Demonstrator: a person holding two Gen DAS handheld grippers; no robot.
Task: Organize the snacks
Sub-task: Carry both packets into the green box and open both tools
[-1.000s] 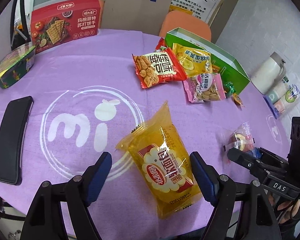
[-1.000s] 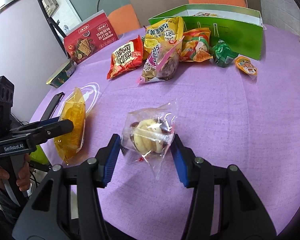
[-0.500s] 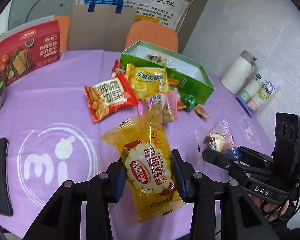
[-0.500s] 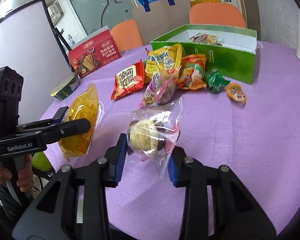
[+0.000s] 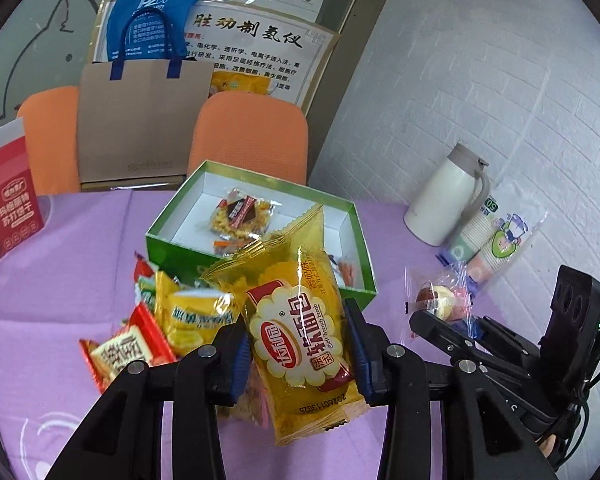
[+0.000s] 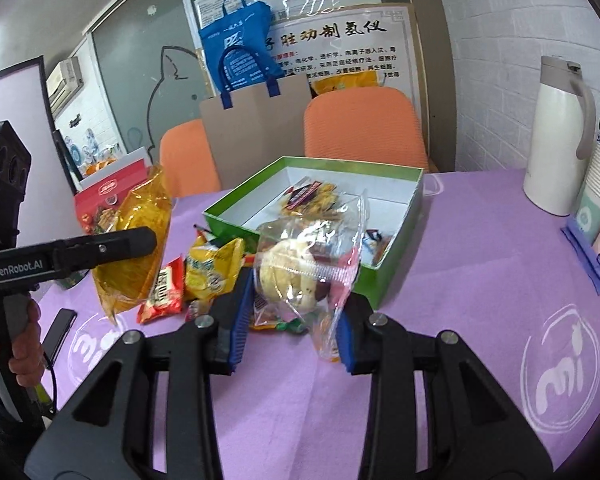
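Note:
My left gripper [image 5: 298, 354] is shut on a yellow soft-bread packet [image 5: 300, 344], held in the air in front of the open green box [image 5: 362, 236]. The same packet [image 6: 136, 240] hangs at the left of the right wrist view. My right gripper [image 6: 288, 316] is shut on a clear bag with a small cake [image 6: 300, 264], also lifted, just short of the green box [image 6: 396, 248]. That bag [image 5: 440, 300] shows at the right of the left wrist view. A wrapped snack [image 5: 240, 218] lies inside the box. Several snack packets [image 5: 188, 316] lie on the purple cloth before the box.
A white thermos [image 5: 446, 200] and a sleeve of paper cups [image 5: 496, 244] stand at the right. A red cracker box [image 5: 4, 208] stands at the left. Orange chairs [image 5: 248, 136] and a paper bag [image 5: 140, 124] are behind the table. A black phone [image 6: 58, 330] lies near the left edge.
Both grippers shut on their packets, lifted them off the cloth and carried them forward toward the green box.

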